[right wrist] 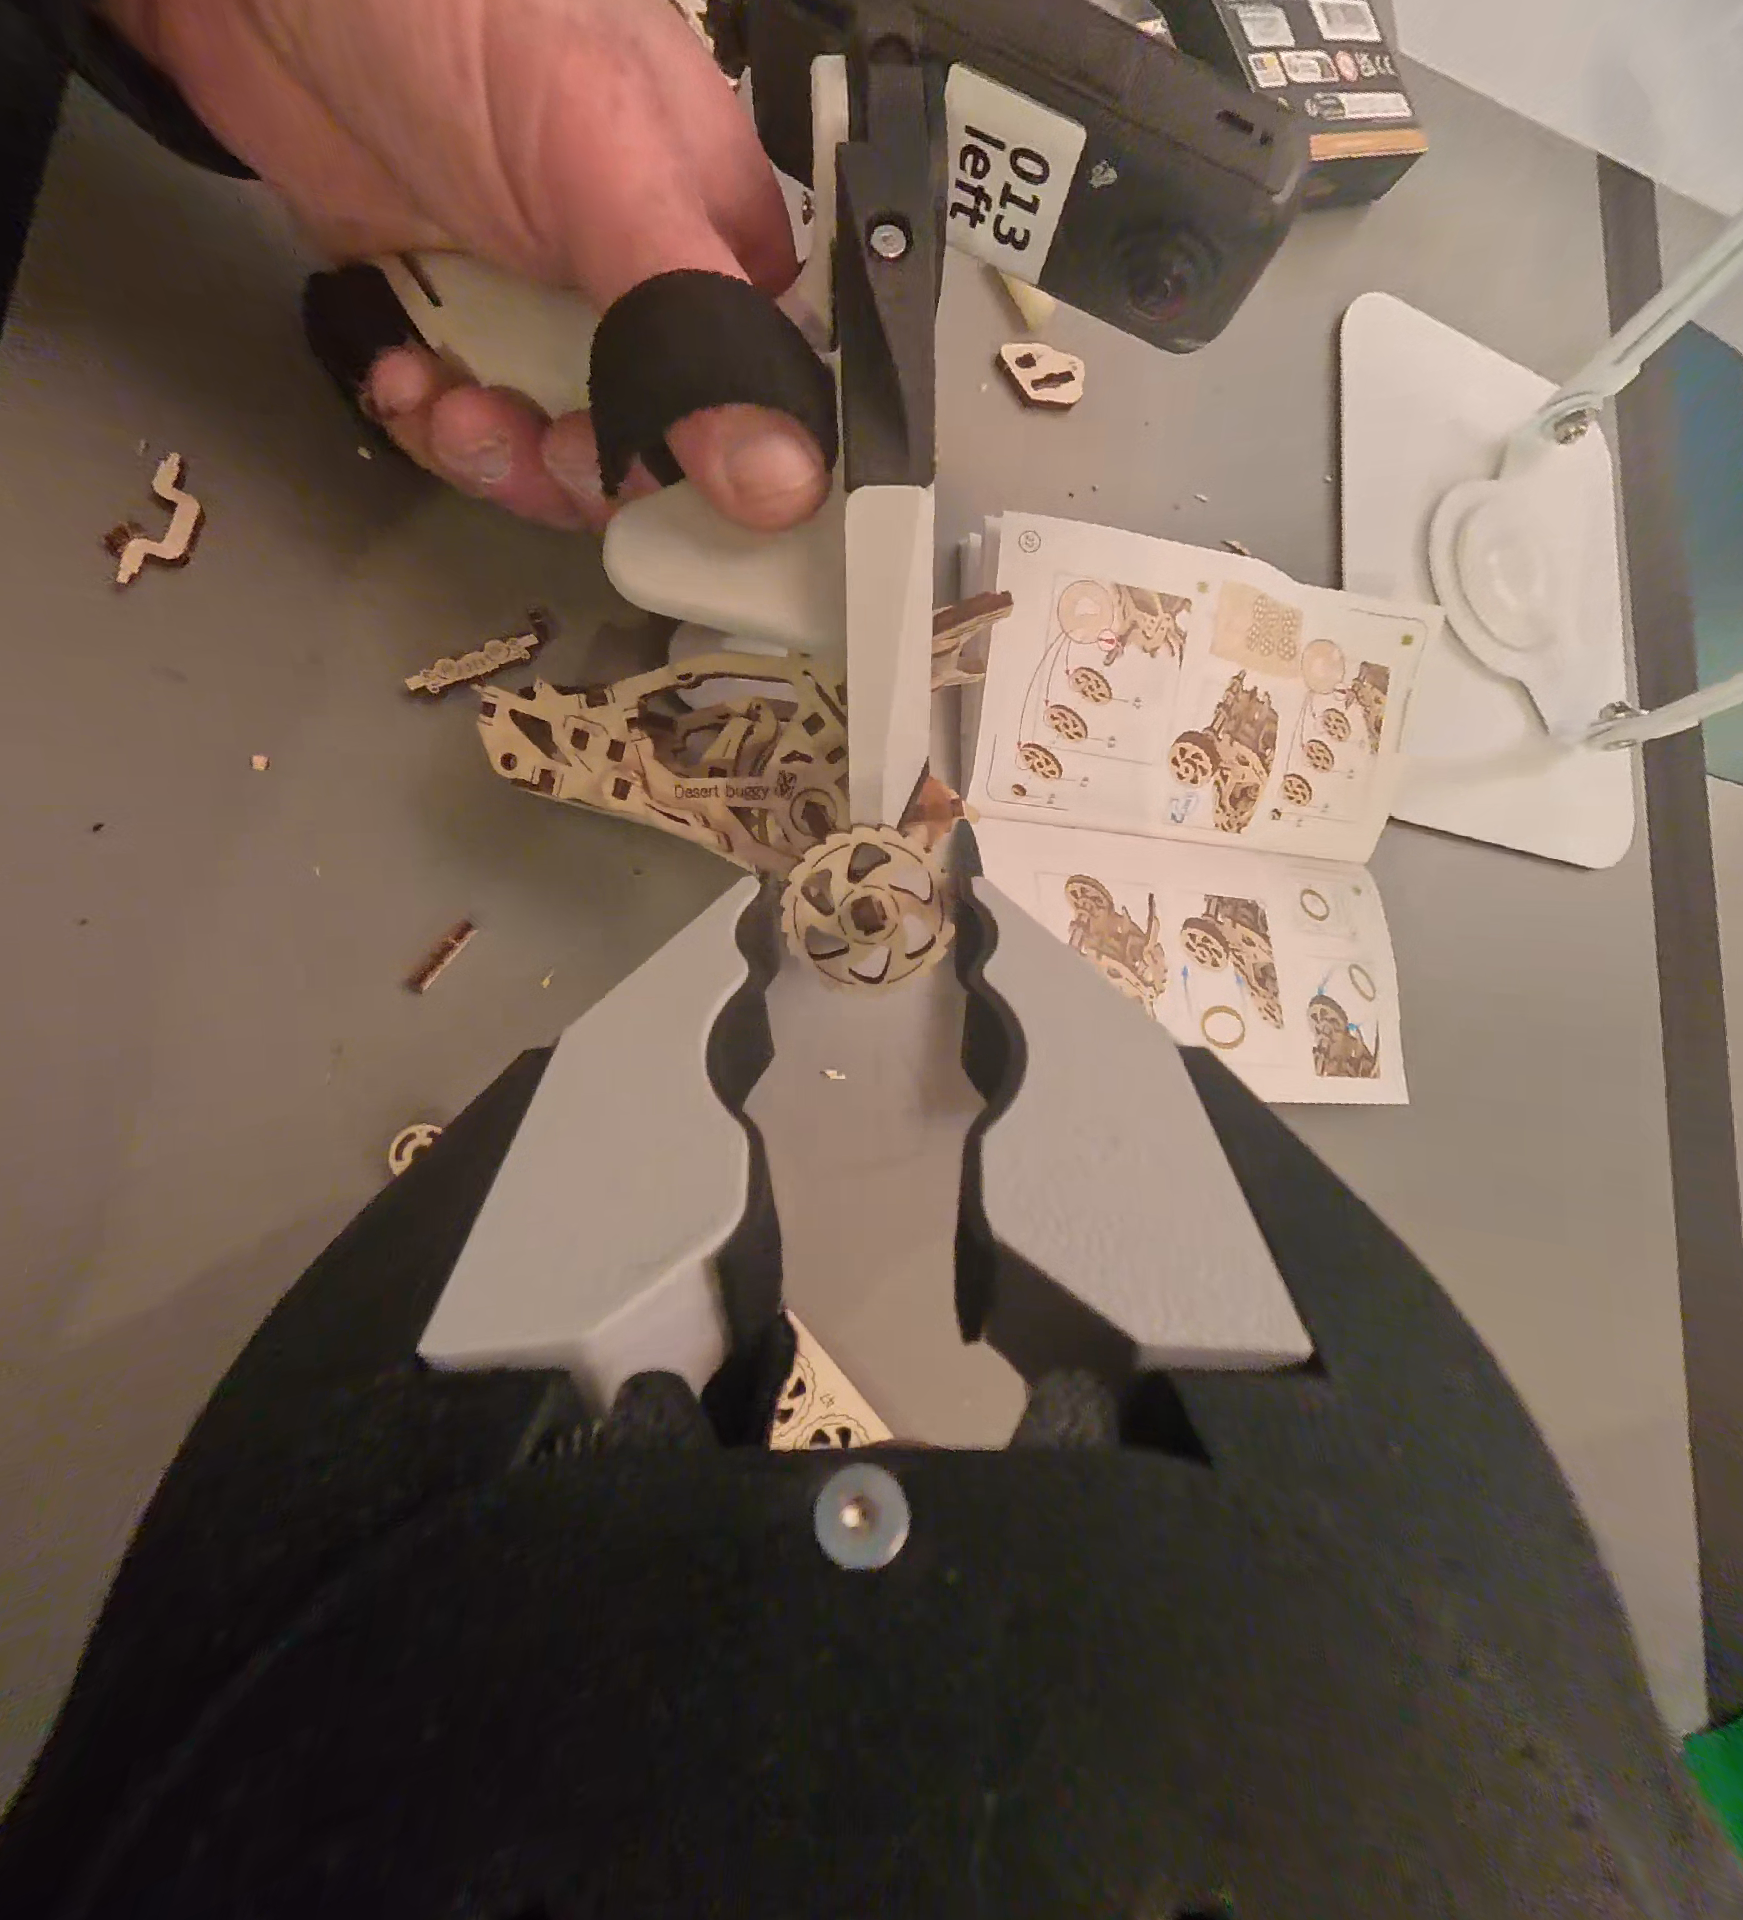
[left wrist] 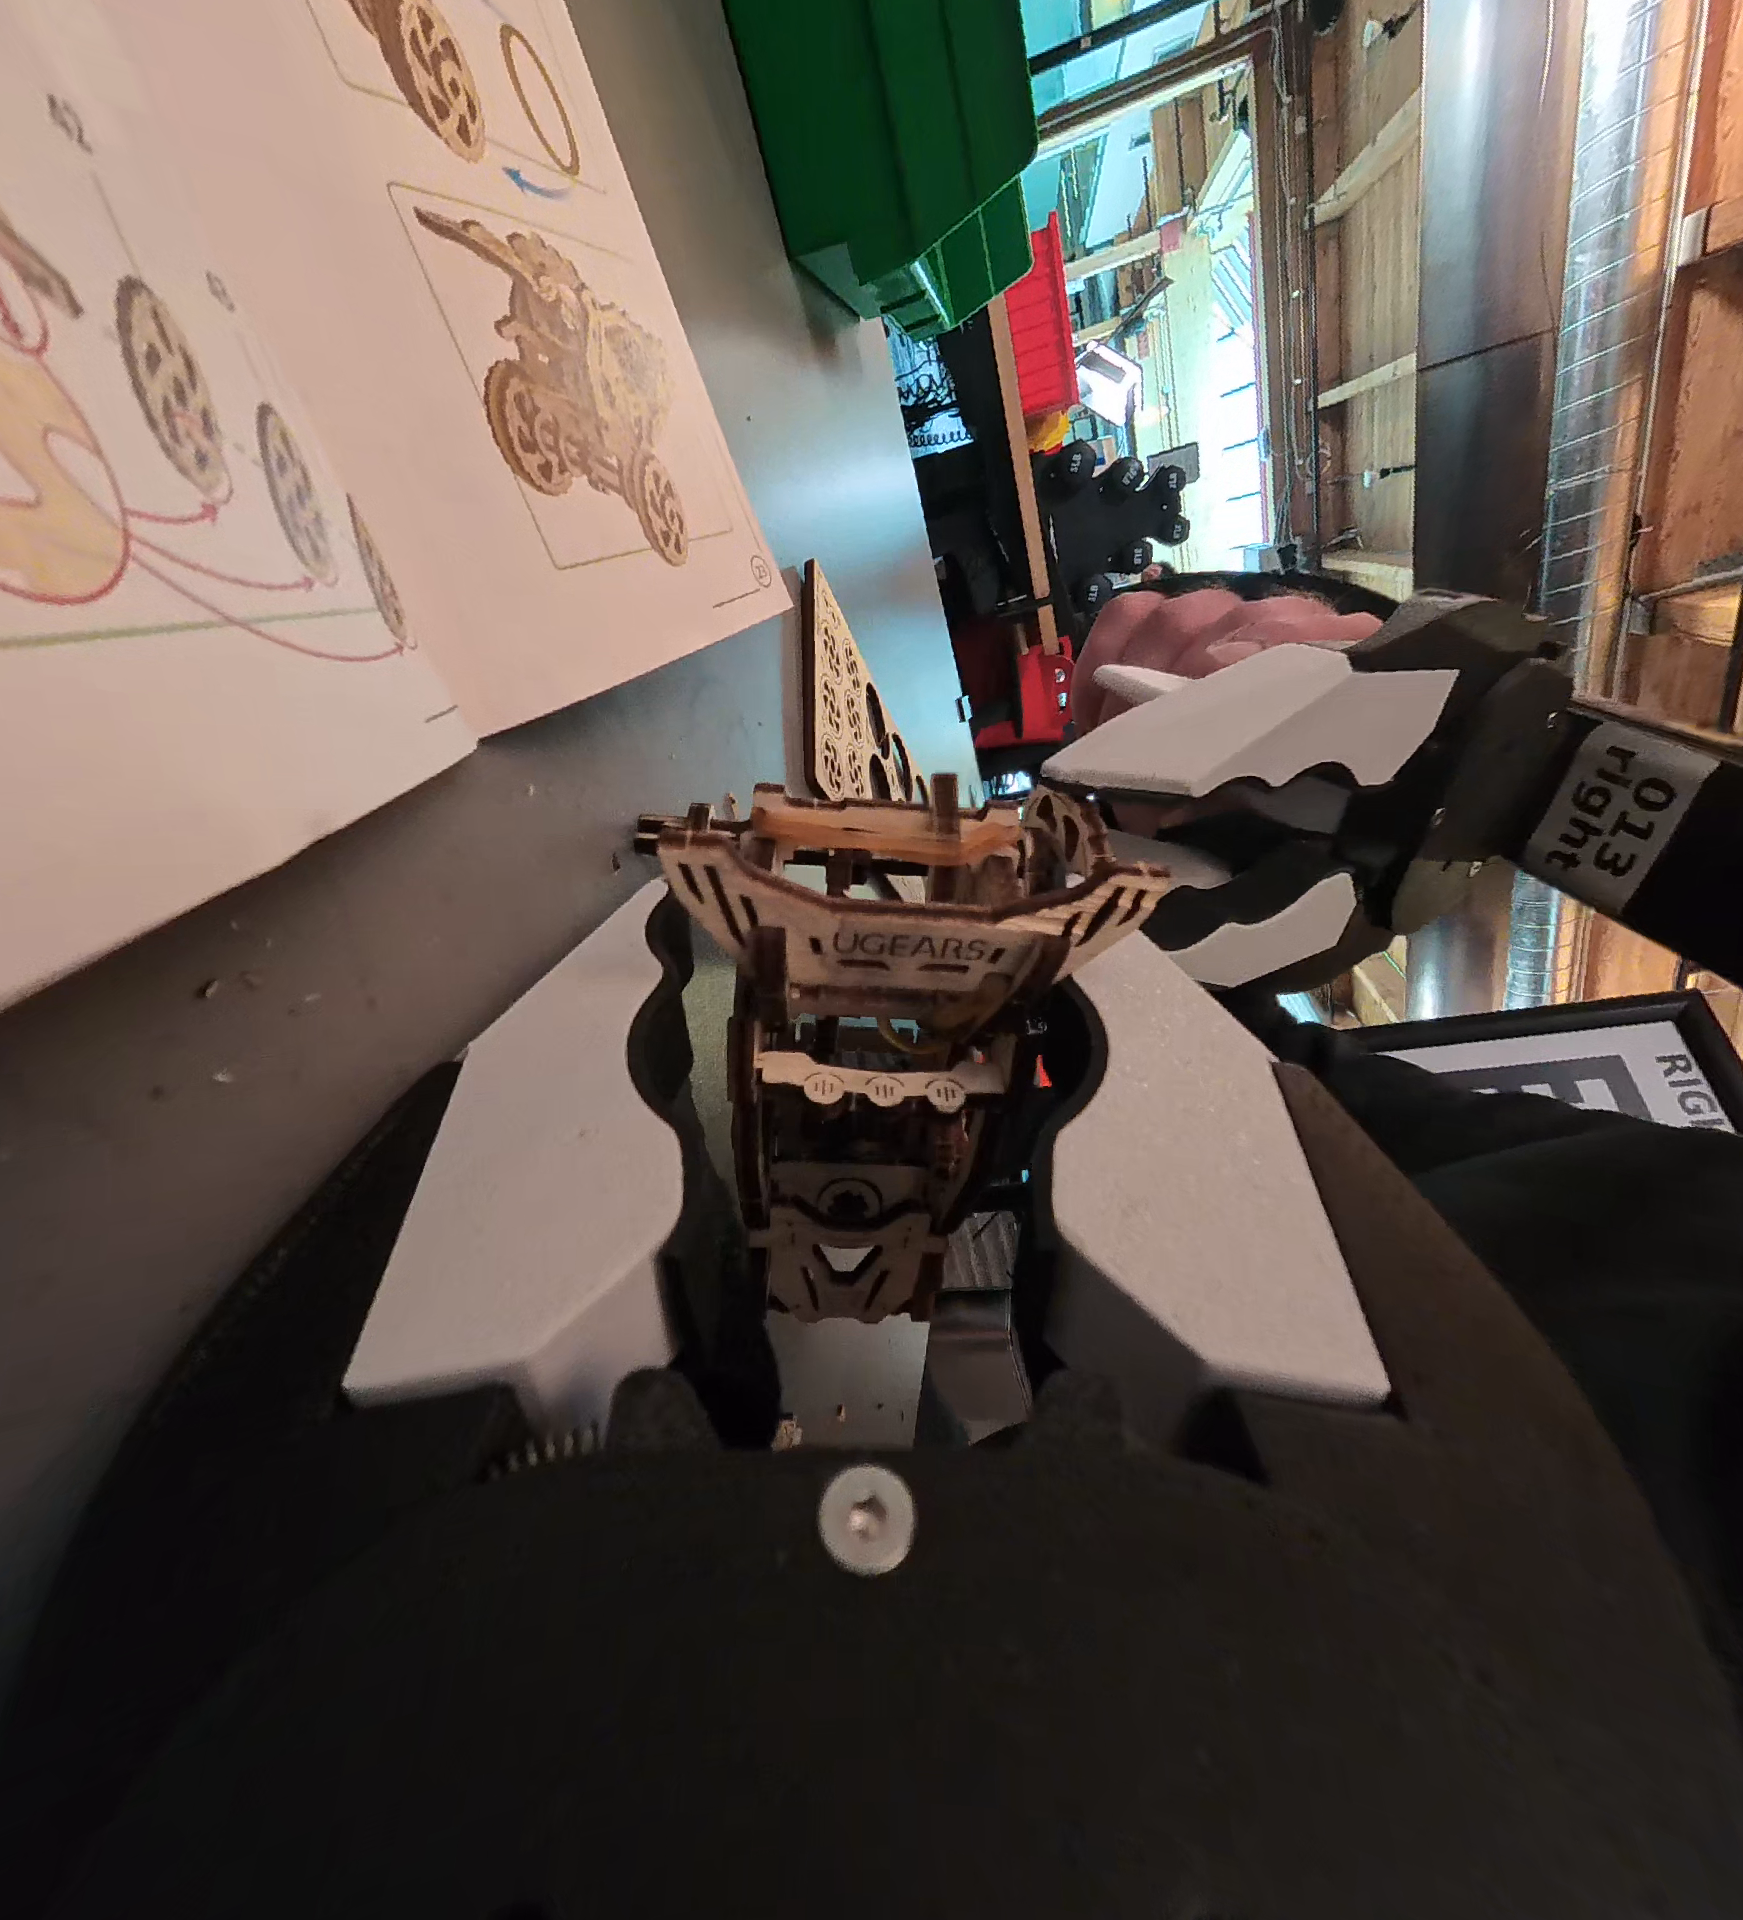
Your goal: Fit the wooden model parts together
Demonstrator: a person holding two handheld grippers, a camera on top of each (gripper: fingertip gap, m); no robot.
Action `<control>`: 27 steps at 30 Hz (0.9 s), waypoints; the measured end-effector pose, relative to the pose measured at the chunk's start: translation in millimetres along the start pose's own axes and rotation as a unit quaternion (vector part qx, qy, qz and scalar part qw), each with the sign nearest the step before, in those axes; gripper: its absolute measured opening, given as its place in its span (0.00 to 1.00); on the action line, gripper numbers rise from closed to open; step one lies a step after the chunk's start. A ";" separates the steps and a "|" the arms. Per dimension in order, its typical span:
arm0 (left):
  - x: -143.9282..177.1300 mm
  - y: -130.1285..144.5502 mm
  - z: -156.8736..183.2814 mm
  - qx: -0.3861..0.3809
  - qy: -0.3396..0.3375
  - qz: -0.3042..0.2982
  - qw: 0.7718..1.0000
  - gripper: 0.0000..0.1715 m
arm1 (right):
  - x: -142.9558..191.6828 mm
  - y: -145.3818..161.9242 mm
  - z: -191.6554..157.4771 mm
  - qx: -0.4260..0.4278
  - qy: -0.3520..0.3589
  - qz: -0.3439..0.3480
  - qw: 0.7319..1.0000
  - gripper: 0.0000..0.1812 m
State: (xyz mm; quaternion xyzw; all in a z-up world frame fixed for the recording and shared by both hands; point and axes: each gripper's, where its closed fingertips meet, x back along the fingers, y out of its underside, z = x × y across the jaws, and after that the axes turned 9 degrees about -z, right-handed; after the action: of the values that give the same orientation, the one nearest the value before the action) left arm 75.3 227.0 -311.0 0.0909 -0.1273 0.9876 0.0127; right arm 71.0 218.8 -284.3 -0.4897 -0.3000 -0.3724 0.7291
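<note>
My left gripper (left wrist: 882, 966) is shut on the wooden buggy model body (left wrist: 898, 1039) and holds it above the grey table. In the right wrist view the body (right wrist: 659, 758) lies sideways, with one left finger (right wrist: 888, 665) across it and a person's hand above. My right gripper (right wrist: 865, 914) is shut on a toothed wooden wheel (right wrist: 865, 920), pinched flat between its fingertips. The wheel sits against the body's side, next to the left finger's tip. In the left wrist view the right gripper (left wrist: 1106, 842) comes in from the right, with the wheel (left wrist: 1059, 831) at the body's far right corner.
An open instruction booklet (right wrist: 1189, 727) lies on the table just right of the grippers. A white stand base (right wrist: 1469, 582) is beyond it. A punched wooden sheet (left wrist: 846, 686) stands behind the model. Loose wooden offcuts (right wrist: 155, 525) lie scattered at left. A green bin (left wrist: 898, 135) is at the table's end.
</note>
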 end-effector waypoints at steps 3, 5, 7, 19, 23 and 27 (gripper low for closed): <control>0.7 1.3 0.9 -0.005 -0.003 -0.001 1.000 0.38 | 0.8 0.3 0.1 -0.003 0.008 0.002 1.000 0.17; 4.2 3.9 4.1 -0.007 0.010 -0.003 1.000 0.39 | 2.1 -0.4 0.7 -0.004 0.018 0.004 1.000 0.17; 7.0 7.5 11.9 -0.008 0.036 -0.008 0.999 0.50 | -0.6 3.8 0.5 -0.001 0.027 -0.011 1.000 0.17; -3.4 13.3 3.0 -0.038 -0.026 -0.025 0.999 0.42 | -4.3 -1.1 -2.4 0.023 0.064 -0.033 0.997 0.17; -2.2 12.5 1.3 -0.043 -0.036 -0.021 0.998 0.39 | -5.2 -0.5 -1.6 0.021 0.075 -0.027 0.997 0.17; -2.8 12.6 1.8 -0.048 -0.038 -0.023 0.998 0.39 | -3.5 -0.6 -1.4 0.006 0.071 -0.012 0.997 0.17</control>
State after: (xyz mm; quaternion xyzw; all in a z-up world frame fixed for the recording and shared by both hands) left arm 77.7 214.4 -312.9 0.1301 -0.1731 0.9757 0.0348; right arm 68.8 218.2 -287.3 -0.4545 -0.2556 -0.4130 0.7466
